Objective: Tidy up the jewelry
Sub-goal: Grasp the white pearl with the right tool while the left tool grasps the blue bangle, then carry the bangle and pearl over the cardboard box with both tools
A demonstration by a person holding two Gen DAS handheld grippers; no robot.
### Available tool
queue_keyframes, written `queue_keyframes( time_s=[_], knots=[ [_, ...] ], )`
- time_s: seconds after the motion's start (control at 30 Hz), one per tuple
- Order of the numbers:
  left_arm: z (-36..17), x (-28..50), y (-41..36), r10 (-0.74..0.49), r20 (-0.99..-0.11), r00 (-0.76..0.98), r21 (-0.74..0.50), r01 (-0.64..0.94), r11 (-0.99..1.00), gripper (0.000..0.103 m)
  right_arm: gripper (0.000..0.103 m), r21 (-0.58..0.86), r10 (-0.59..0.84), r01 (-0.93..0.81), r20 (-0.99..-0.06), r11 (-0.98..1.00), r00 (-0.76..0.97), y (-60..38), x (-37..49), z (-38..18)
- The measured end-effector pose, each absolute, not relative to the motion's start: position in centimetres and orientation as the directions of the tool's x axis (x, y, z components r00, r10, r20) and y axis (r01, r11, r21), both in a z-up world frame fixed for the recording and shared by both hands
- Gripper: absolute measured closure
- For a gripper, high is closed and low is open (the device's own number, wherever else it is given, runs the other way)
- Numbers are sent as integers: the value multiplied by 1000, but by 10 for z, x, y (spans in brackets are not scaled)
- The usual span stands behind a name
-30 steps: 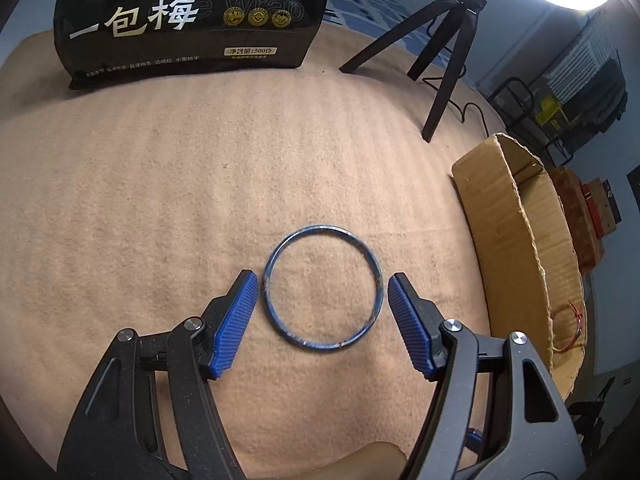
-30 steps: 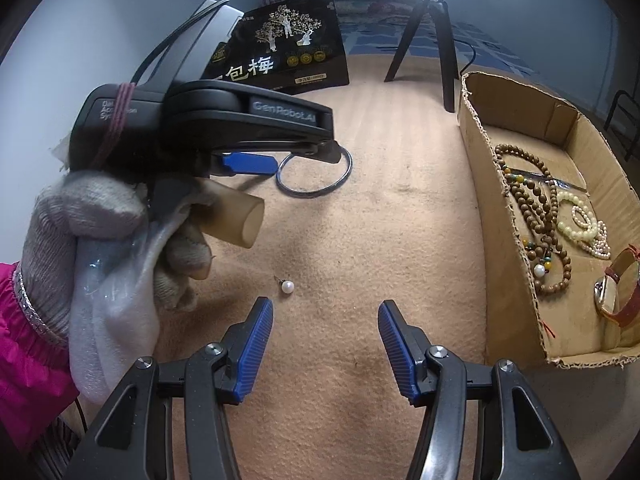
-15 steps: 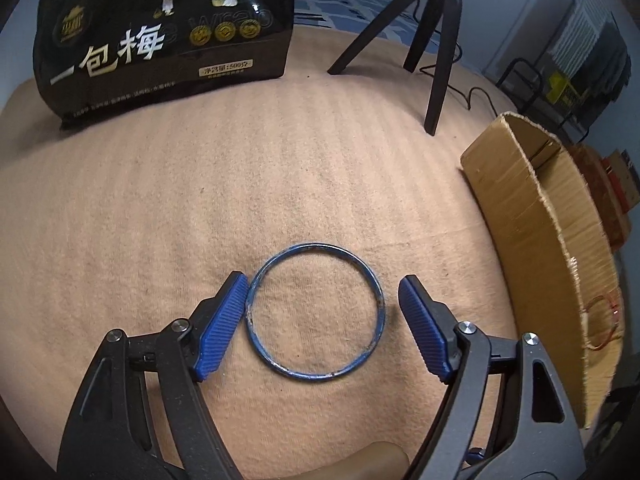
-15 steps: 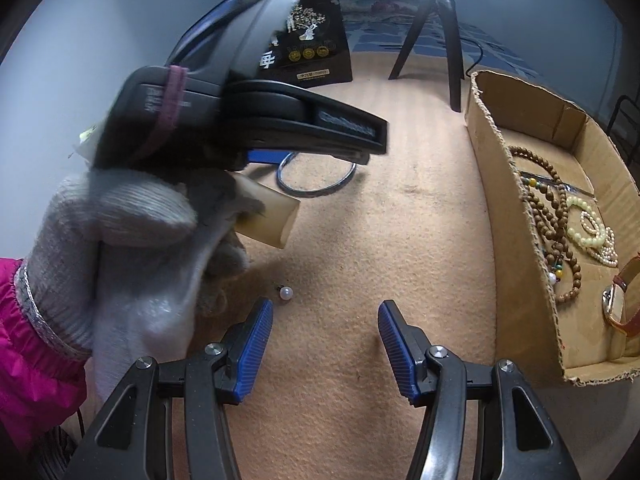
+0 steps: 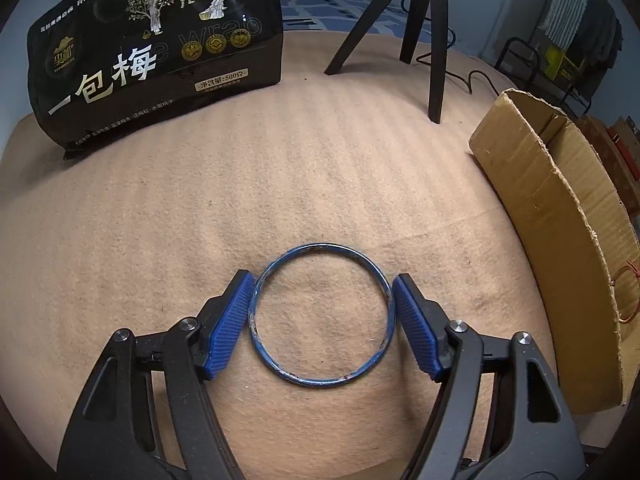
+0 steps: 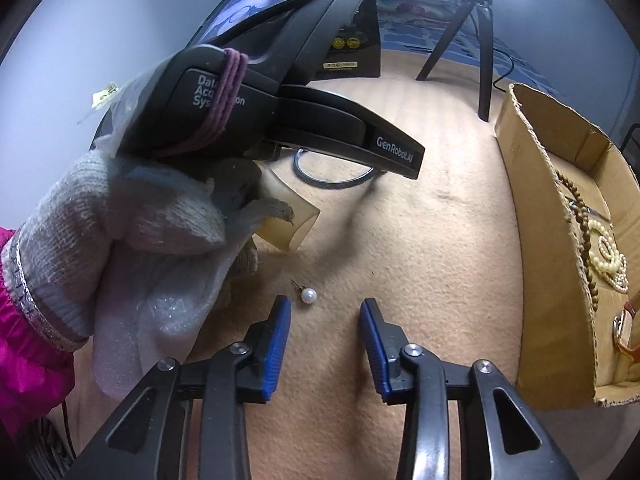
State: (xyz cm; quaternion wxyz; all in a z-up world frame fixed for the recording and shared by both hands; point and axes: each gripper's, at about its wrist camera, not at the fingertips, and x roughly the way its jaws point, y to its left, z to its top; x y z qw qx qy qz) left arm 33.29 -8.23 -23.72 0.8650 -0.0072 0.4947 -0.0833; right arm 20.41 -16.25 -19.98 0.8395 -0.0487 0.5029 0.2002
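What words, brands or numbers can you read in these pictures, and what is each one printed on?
"一包梅": black snack bag, large white characters.
"净含量:500克": same bag's small gold label, barely legible.
"e wrap": faint grey lettering across the bag.
"GenRobot.AI": left tongs' arm.
"Data Acq... Sys...on": left tongs' body, partly covered by a band.
Other small print on the bag: unreadable.

Left gripper: both blue pads touching the bangle's sides
Blue bangle: flat on tan blanket
Cardboard box: right

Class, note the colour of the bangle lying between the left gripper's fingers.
Blue, with worn, chipped patches: the bangle shows best in the left wrist view.
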Motion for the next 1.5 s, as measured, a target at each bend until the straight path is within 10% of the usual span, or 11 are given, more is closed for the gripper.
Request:
queue_keyframes(
  time_s=[0.33, 1.5],
  knots=[
    [-234, 330, -62, -154, -852, 500, -118, 104, 988, 30, 95, 75, 274, -423, -860, 903, 430, -148, 208, -204],
    [-140, 291, -62, -262, -749, 608, -228, 134, 964, 30, 96, 109, 240, -236, -721, 966, 650, -252, 222, -97]
  ],
)
